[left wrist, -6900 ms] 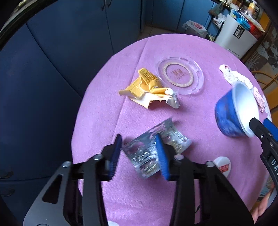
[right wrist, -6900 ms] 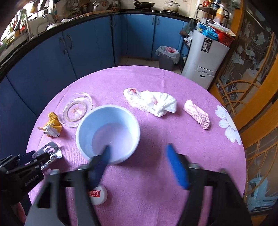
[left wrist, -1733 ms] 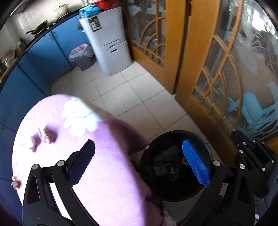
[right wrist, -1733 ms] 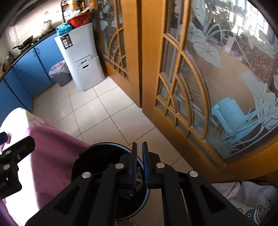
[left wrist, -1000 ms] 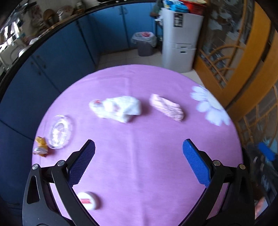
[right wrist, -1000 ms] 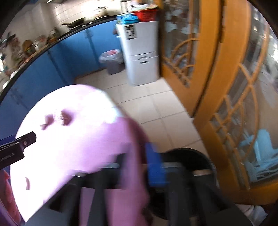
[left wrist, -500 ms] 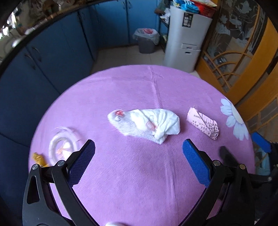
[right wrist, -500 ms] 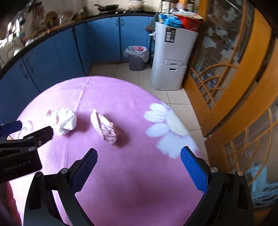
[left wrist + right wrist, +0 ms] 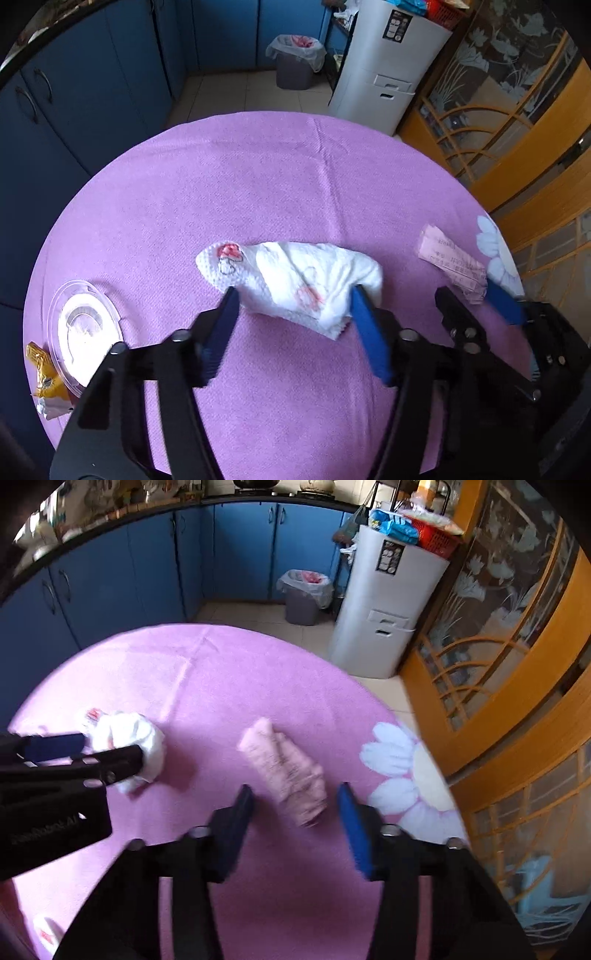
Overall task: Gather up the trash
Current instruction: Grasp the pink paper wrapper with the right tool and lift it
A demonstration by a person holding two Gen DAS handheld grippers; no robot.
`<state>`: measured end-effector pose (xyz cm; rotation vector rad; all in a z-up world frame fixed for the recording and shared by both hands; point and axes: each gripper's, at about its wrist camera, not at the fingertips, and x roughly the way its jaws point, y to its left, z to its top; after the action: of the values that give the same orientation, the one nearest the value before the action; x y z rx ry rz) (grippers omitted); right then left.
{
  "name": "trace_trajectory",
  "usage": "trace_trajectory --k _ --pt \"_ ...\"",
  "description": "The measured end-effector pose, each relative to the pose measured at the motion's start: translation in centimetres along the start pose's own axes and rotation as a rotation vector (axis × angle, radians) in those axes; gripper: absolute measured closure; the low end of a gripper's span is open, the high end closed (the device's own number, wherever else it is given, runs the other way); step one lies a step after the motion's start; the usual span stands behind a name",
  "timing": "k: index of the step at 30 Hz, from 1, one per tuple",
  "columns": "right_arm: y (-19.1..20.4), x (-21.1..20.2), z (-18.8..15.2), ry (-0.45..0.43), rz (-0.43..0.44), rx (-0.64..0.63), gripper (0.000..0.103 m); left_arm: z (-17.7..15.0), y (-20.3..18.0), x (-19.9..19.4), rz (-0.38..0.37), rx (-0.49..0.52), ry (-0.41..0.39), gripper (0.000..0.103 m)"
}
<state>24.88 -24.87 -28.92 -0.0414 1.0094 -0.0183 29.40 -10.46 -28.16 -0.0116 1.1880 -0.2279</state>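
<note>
both grippers have come down over the purple tablecloth [image 9: 258,192] since half a second ago and their jaws have just been closing, each pair now partway together with a piece of trash between the blue pads. nearest in the left wrist view, the left gripper [image 9: 293,301] straddles the white crumpled tissue [image 9: 291,275]; its right pad sits against the tissue's right end, while the left pad looks just clear of the left end (whether it touches is hard to tell), so the paper lies on the cloth, not pinched. to the right of the tissue, the right gripper [image 9: 295,799] brackets the near end of the pink crumpled wrapper [image 9: 284,768], with a gap showing on both sides of it, blurred. left of the tissue, near the cloth's edge, lie a clear plastic lid [image 9: 86,328] and, touching its outer side, a yellow wrapper [image 9: 44,373]. beyond the tissue the cloth ends at tiled floor, where a grey bin with a white liner [image 9: 295,61] stands beside a white cabinet [image 9: 384,70], with blue cupboards [image 9: 92,74] behind.
</note>
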Motion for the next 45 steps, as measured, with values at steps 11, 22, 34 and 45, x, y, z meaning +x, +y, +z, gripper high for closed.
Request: trace_trajectory --k 11,22,34,45 --pt "-1.1 -3.2 -1.0 -0.064 0.015 0.041 0.082 -1.4 -1.6 -3.3 0.059 0.004 -0.079 0.098" --pt "-4.2 -7.1 -2.8 -0.103 0.002 0.091 0.082 -4.0 -7.3 -6.5 0.117 0.062 -0.153 0.1" --pt "-6.3 -10.6 -5.1 -0.142 -0.032 0.105 0.082 -5.8 -9.9 -8.2 0.106 0.095 -0.179 0.1" --pt "-8.1 -13.1 -6.4 -0.192 -0.039 0.133 0.082 -6.2 -10.9 -11.0 0.018 0.102 -0.223 0.1"
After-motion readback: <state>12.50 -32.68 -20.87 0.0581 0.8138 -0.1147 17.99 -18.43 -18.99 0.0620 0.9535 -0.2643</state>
